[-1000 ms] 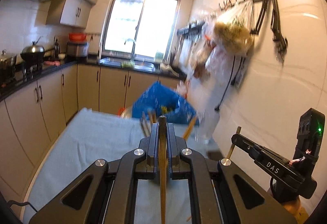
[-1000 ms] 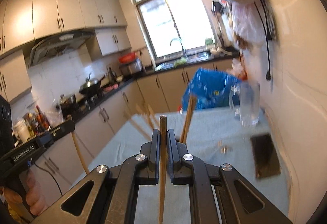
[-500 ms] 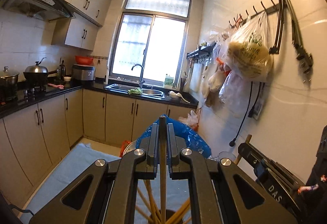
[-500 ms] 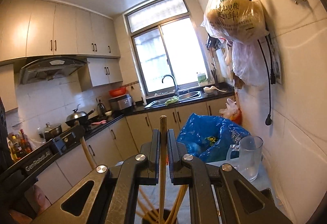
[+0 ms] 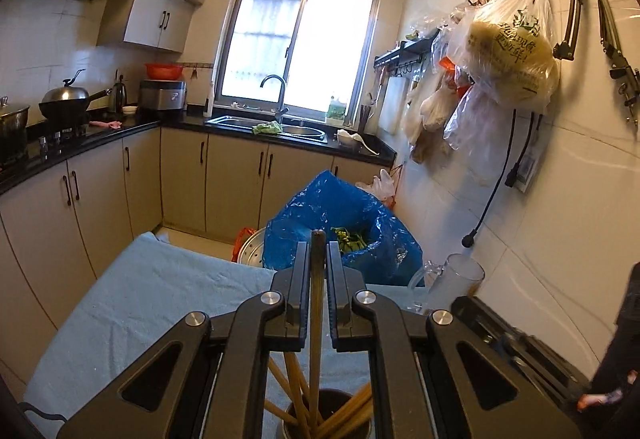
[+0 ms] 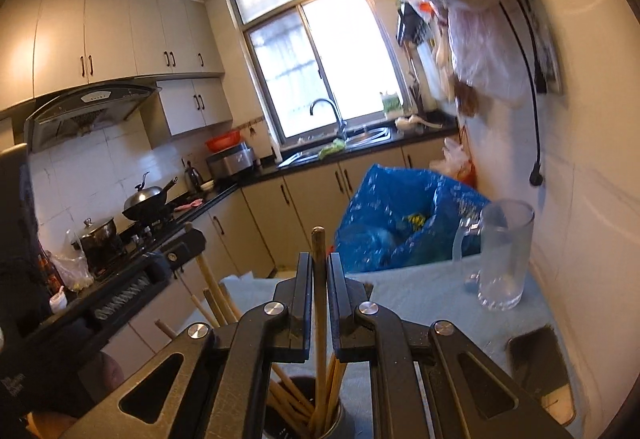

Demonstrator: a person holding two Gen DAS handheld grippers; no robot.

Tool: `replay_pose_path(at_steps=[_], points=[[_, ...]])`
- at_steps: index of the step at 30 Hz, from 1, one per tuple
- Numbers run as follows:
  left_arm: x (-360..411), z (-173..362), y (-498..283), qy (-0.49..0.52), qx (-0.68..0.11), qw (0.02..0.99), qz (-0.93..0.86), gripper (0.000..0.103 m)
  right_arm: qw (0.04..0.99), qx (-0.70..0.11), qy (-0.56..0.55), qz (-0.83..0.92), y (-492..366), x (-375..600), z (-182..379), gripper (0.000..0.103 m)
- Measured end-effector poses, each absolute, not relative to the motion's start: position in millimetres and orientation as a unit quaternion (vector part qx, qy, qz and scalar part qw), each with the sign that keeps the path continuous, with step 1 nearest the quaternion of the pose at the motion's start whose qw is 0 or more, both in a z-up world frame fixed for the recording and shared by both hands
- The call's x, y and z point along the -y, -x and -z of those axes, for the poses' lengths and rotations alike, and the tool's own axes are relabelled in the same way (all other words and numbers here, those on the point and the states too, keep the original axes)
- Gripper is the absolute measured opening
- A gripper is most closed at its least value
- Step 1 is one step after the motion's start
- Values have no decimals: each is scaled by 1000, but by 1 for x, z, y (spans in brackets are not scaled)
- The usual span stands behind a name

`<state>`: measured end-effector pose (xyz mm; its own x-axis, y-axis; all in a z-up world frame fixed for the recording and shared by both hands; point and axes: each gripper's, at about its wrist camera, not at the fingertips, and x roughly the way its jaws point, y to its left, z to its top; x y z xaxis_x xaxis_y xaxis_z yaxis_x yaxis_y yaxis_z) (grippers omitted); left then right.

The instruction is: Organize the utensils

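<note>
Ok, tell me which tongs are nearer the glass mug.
Right. The right tongs, gripping a chopstick, have the glass mug ahead to their right. The left tongs sit beyond them, on the side away from the mug.

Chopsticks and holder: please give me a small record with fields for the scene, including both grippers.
left gripper: shut on one wooden chopstick, held upright above the holder
right gripper: shut on another wooden chopstick, lower end inside the holder
dark round utensil holder: holds several wooden chopsticks, leaning
clear glass mug: upright on the pale blue tablecloth, near the wall
blue plastic bag: open, beyond the table's far edge
</note>
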<state>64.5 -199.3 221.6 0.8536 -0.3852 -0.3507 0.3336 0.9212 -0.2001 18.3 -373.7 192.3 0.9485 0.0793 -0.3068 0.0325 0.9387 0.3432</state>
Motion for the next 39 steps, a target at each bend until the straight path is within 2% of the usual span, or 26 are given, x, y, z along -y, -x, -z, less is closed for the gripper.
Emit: replay_pose_path(at_steps=[2, 6, 8, 12, 14, 20, 23, 33, 39], points=[[197, -224, -58, 62, -193, 961, 188, 19, 968, -165, -190, -14, -18, 378, -190, 13], [192, -233, -36, 53, -176, 964, 190, 29, 967, -160, -198, -9, -10, 385, -195, 19], [189, -237, -26, 51, -172, 964, 196, 39, 967, -157, -203, -7, -4, 387, -198, 24], [178, -240, 0, 48, -166, 962, 209, 45, 965, -152, -213, -3, 14, 392, -202, 31], [172, -241, 12, 43, -165, 962, 212, 55, 966, -149, -213, 1, 24, 393, -205, 36], [149, -232, 50, 27, -161, 968, 192, 70, 964, -152, -218, 12, 54, 391, -202, 45], [139, -224, 66, 20, -167, 969, 182, 76, 962, -159, -220, 19, 69, 389, -197, 47], [110, -198, 104, 16, -194, 968, 158, 84, 955, -195, -222, 35, 108, 371, -168, 52], [96, -195, 119, 14, -197, 973, 121, 95, 949, -202, -234, 58, 131, 370, -160, 56]])
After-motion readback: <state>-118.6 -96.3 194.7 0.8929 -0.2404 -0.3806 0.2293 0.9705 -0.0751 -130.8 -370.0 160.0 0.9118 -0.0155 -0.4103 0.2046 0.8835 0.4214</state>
